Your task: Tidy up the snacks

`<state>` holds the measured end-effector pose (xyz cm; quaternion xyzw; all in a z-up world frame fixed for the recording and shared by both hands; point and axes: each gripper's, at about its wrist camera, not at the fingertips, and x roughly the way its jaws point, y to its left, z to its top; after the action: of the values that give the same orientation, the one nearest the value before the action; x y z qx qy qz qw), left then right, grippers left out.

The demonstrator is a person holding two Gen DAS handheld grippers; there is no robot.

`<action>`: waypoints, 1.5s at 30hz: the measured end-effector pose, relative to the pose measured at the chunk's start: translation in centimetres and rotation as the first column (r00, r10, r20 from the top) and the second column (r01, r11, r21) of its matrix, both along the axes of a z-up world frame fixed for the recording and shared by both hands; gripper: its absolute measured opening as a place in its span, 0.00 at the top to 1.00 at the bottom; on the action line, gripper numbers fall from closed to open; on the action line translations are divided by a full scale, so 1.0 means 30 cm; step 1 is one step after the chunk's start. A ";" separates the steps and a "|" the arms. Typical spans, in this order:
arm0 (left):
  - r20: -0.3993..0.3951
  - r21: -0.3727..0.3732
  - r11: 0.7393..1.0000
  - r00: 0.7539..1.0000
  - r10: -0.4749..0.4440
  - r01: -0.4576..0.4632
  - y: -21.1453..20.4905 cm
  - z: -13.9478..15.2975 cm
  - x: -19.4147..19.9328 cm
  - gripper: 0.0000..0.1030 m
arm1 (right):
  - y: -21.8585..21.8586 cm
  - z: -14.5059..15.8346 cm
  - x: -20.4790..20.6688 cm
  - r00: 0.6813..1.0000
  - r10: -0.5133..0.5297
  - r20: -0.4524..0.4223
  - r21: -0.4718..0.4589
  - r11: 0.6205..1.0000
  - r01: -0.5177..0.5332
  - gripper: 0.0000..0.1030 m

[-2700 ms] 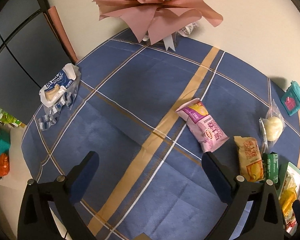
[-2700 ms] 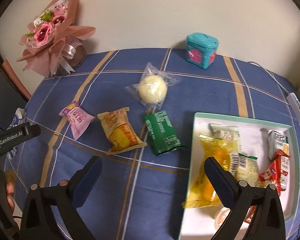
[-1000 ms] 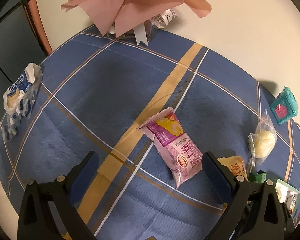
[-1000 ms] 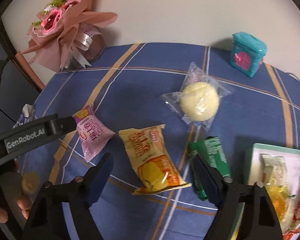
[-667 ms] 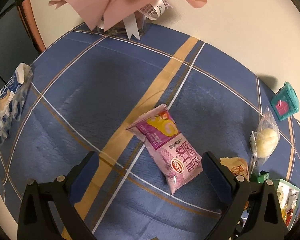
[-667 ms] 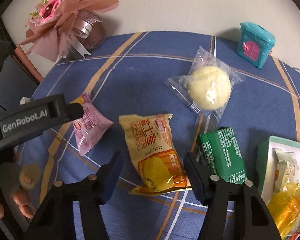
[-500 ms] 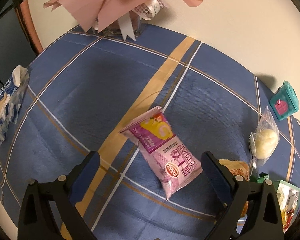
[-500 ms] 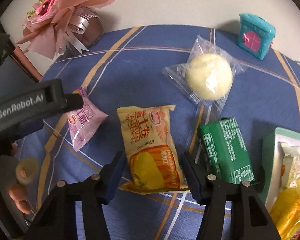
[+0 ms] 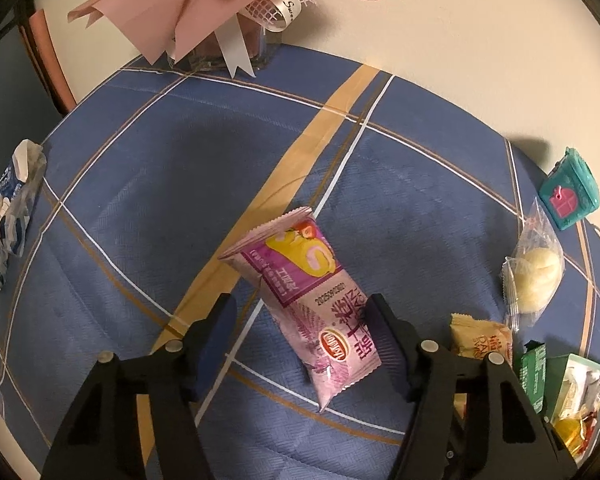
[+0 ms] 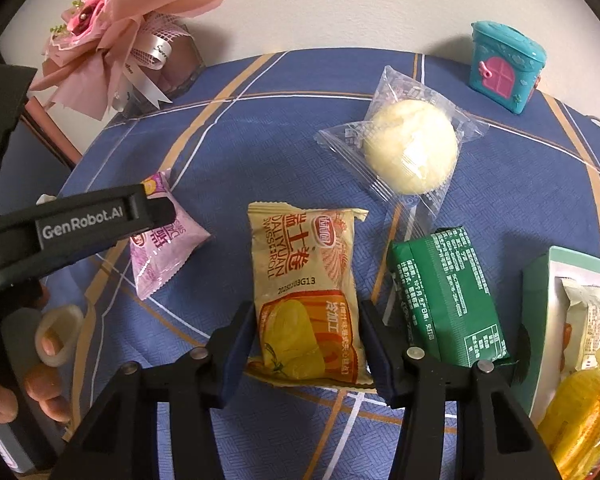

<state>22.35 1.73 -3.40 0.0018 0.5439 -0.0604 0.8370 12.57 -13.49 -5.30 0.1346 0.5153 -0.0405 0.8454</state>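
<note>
A pink snack packet [image 9: 296,272] lies on the blue checked tablecloth [image 9: 180,184], between the fingers of my left gripper [image 9: 300,304]. Its jaws are closing: the right finger [image 9: 380,320] meets the packet's edge, while the left finger [image 9: 216,328] stands apart from it. In the right wrist view my right gripper [image 10: 306,308] is closing on a yellow snack packet [image 10: 304,264], both pads against its lower sides. A green packet [image 10: 444,292] and a wrapped pale bun [image 10: 410,148] lie to its right.
A teal-rimmed tray [image 10: 536,312] with several snacks stands at the right edge. A teal toy house [image 10: 504,66] and a pink bouquet [image 10: 112,32] stand by the wall. A blue-white pack [image 9: 4,216] lies at the table's left edge. A hand [image 10: 44,340] holds the left gripper.
Both grippers sank toward the table. The left jaws narrowed around the pink packet; the right jaws narrowed onto the yellow packet.
</note>
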 end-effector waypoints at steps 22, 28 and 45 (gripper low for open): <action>-0.018 0.064 0.998 1.000 -0.016 0.017 -0.057 0.012 -0.053 0.63 | -0.016 0.006 -0.016 1.000 -0.028 -0.013 0.000 1.000 0.028 0.60; -0.043 0.054 0.999 0.999 -0.003 0.005 -0.061 0.025 -0.081 0.64 | -0.033 0.018 -0.039 0.998 -0.053 -0.035 -0.008 0.999 0.052 0.62; -0.063 -0.049 0.999 0.998 0.021 -0.024 -0.084 0.142 -0.248 0.64 | -0.073 0.175 -0.192 0.994 -0.108 -0.008 0.017 0.994 0.108 0.62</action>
<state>14.91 -0.78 0.85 -0.0269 0.5682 -0.0644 0.8200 6.80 -15.67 -0.04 0.1696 0.5106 -0.0821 0.8389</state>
